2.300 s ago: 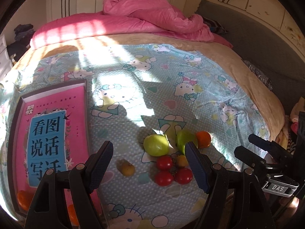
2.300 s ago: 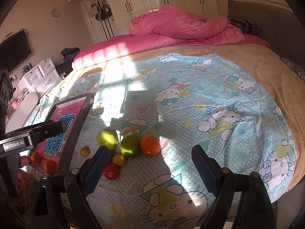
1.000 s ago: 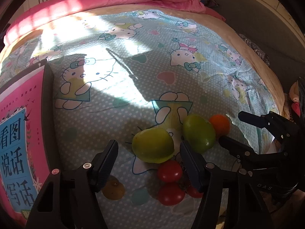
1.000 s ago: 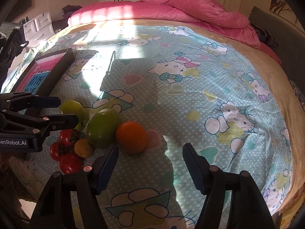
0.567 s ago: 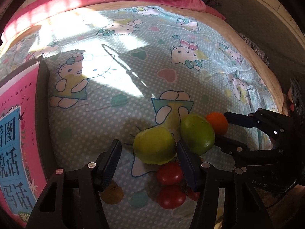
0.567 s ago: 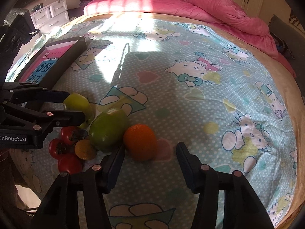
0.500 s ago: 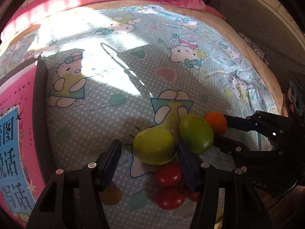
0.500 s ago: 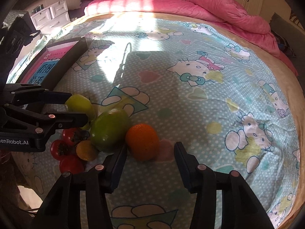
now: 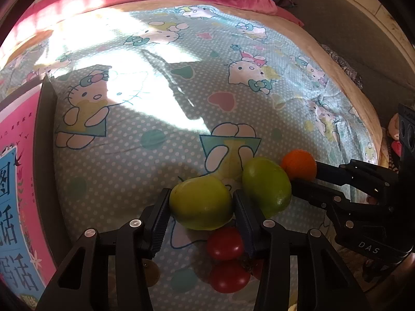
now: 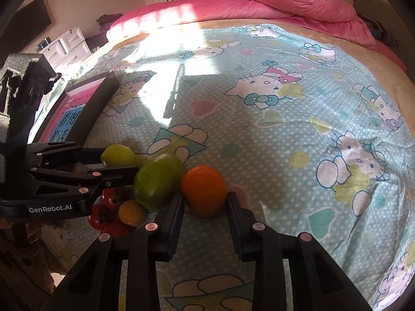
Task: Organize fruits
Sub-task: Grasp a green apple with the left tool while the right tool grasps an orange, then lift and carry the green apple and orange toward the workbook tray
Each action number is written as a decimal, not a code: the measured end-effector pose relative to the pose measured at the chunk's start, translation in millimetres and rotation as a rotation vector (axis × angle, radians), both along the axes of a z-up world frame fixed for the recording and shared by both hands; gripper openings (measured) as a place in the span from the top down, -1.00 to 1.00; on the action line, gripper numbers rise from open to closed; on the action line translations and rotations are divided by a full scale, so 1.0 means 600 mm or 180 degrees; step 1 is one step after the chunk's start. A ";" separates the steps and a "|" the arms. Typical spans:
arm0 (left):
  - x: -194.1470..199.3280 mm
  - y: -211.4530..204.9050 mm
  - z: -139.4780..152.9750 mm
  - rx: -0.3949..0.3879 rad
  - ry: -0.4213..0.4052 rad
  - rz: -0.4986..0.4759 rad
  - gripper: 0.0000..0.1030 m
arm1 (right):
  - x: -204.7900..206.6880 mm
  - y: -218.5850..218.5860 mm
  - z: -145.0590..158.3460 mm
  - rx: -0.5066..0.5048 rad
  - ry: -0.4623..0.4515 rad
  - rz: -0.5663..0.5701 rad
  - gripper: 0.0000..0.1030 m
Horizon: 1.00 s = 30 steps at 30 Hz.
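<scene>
Left claw is closing on the yellow-green fruit between its pads; right claw is closing on the orange.

- We see the pink book only in part; the left wrist view's edge cuts it off.
- Behind the left gripper's fingers, a small yellowish fruit is mostly hidden.
- We cannot count the red tomatoes; the left gripper and the green fruit cover them in the right wrist view.
</scene>
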State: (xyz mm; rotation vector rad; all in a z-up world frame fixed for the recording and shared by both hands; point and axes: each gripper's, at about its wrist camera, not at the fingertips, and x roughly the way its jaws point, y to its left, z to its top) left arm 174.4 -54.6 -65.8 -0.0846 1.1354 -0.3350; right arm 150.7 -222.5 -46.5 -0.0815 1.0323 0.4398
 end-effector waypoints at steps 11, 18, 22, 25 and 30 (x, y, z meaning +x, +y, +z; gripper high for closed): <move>-0.010 0.009 0.016 -0.0075 -0.0010 0.0029 0.04 | -0.004 -0.020 0.014 0.0189 -0.0028 -0.0136 0.36; -0.018 0.018 0.031 -0.0109 -0.0060 0.0049 0.04 | -0.017 -0.016 0.014 0.0069 -0.0035 -0.0076 0.38; -0.024 0.025 0.040 -0.0119 -0.0099 0.0070 0.04 | -0.009 -0.014 0.011 0.0107 0.0004 -0.0096 0.37; -0.027 0.033 0.048 -0.0133 -0.0126 0.0095 0.05 | 0.000 -0.012 0.003 0.0184 0.0075 -0.0116 0.36; -0.033 0.049 0.062 -0.0150 -0.0185 0.0155 0.05 | 0.006 0.002 -0.009 0.0080 0.0078 -0.0130 0.26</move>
